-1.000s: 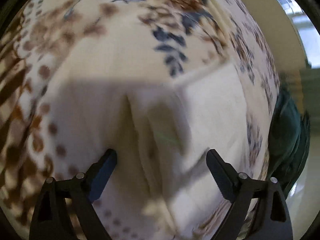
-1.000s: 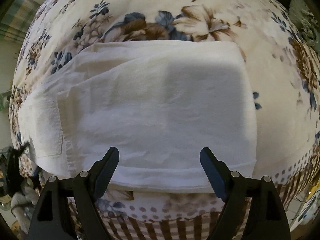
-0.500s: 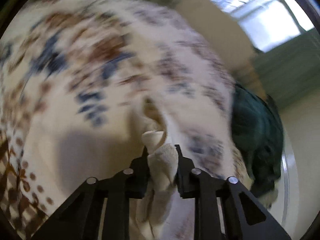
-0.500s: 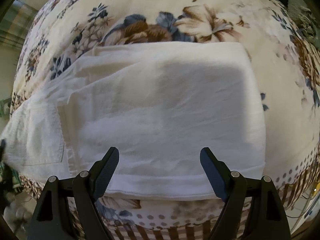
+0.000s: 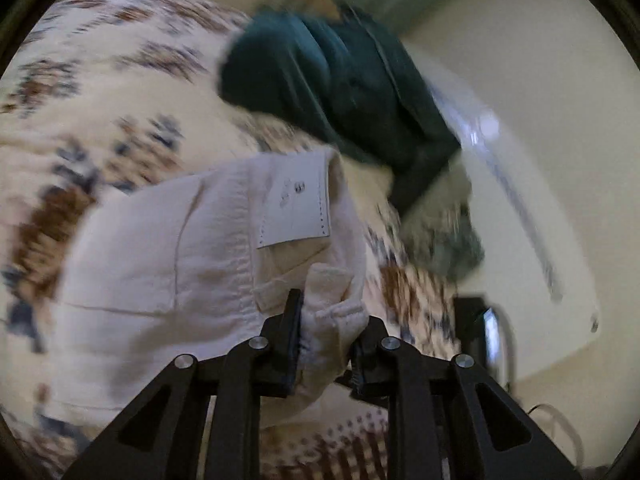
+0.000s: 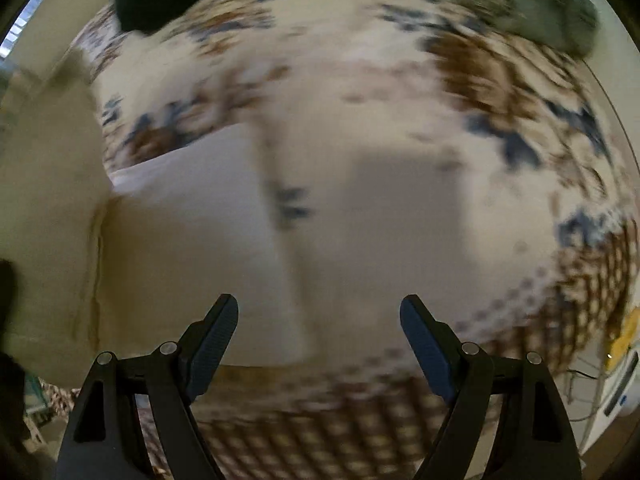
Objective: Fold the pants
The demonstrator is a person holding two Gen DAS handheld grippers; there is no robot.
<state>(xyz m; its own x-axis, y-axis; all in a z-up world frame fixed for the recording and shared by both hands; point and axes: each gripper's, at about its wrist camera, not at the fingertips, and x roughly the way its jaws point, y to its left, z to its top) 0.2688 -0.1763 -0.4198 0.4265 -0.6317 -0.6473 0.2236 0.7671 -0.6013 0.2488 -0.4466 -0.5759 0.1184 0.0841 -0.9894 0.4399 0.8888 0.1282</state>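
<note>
Left gripper: jaws nearly closed, having just drawn together, and clamped on a bunched fold of the cream pants at the waistband. From the clamp, cloth raised and draped away to the left, inner side turned up, with a white sewn-in label showing just above the grip. Beneath and around the garment, a floral bedspread in brown and blue, much blurred. Beyond the label, near the bed's far edge, a dark green cloth heap; below it on the right, a grey-green bundle.

Right gripper: 2 fingers spread wide, nothing between them, held over the bed pointing downward. Directly under and to the left, the white body of the pants lying flat on the bedspread; edge of the fabric blurred. At the near border, a brown checked band of the same cover.
</note>
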